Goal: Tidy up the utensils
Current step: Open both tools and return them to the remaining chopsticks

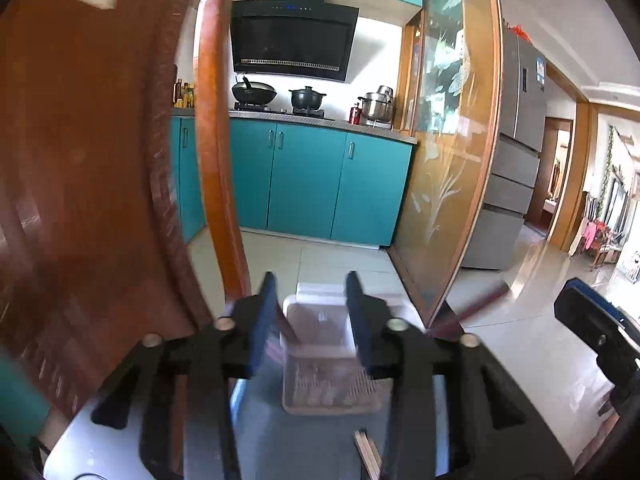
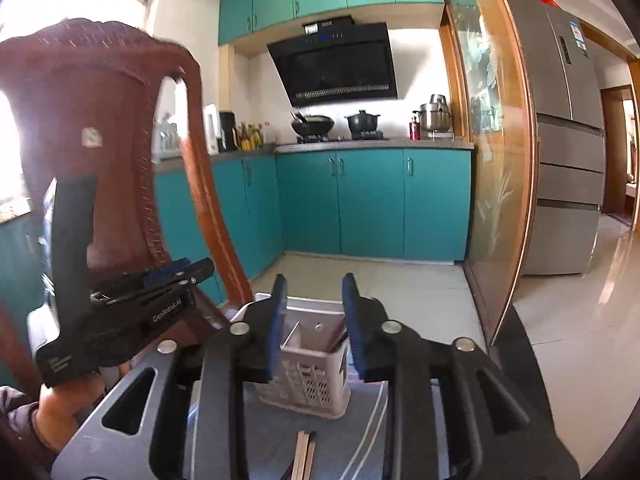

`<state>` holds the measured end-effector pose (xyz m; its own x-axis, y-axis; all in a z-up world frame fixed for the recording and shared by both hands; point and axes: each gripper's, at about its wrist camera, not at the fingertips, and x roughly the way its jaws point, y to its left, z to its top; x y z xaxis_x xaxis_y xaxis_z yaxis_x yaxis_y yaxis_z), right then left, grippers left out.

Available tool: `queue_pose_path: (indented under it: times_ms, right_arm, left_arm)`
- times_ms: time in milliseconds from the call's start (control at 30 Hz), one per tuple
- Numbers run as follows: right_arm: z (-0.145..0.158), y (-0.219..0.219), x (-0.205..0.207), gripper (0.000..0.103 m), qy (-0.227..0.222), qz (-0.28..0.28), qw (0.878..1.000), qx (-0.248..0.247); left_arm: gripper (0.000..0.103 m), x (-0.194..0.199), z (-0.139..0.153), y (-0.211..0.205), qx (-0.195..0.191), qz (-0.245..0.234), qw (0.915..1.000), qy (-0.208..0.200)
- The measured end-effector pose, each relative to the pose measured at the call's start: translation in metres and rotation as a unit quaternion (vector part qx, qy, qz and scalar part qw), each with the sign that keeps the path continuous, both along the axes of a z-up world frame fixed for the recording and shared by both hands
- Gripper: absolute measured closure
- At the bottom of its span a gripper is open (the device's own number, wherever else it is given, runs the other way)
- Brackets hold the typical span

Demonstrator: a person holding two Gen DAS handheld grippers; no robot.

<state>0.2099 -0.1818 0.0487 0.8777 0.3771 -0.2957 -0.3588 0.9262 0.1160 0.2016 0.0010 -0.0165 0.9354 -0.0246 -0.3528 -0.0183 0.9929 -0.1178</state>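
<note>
A white perforated utensil basket point(image 1: 320, 384) stands on the grey table point(image 1: 272, 440), just beyond my left gripper point(image 1: 311, 277), which is open with nothing between its blue pads. In the right wrist view the same basket point(image 2: 308, 380) sits just ahead of my open, empty right gripper point(image 2: 314, 278). A dark-handled utensil point(image 2: 338, 338) leans inside it. A pair of wooden chopsticks point(image 2: 304, 456) lies on the table on the near side of the basket, below the fingers; the chopsticks point(image 1: 368, 456) also show in the left wrist view.
A red-brown wooden chair point(image 1: 100, 140) rises close on the left, beside the table. A hand point(image 2: 68, 408) holds the left gripper body point(image 2: 120, 304). A white cable point(image 2: 372, 420) runs across the table. Teal cabinets point(image 2: 360, 200), a stove and tiled floor lie beyond.
</note>
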Motion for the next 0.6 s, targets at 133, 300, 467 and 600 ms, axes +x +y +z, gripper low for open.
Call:
queue_pose_path:
  times_ms: [133,300,467,600]
  right_arm:
    - [-0.040,-0.008,-0.026,0.066,0.046,0.013,0.999,-0.014]
    - [-0.159,0.008,-0.001,0.066,0.258,-0.002,0.961,-0.103]
    - [-0.197,0.022,0.002,0.060,0.338,0.024,0.938,-0.073]
    - [-0.201,0.050,0.000,0.058,0.337,0.040,0.935,-0.106]
  left_arm:
    - [0.056,-0.038,-0.057,-0.008,0.023,-0.004,0.9976,0.065]
    - [0.056,-0.066,-0.133,-0.004,0.000,-0.025,0.9816,0.189]
    - [0.056,-0.084,-0.163,0.000,0.009,-0.030,0.9713,0.236]
    - [0.053,-0.088,-0.165,0.008,-0.004,-0.028,0.9704,0.240]
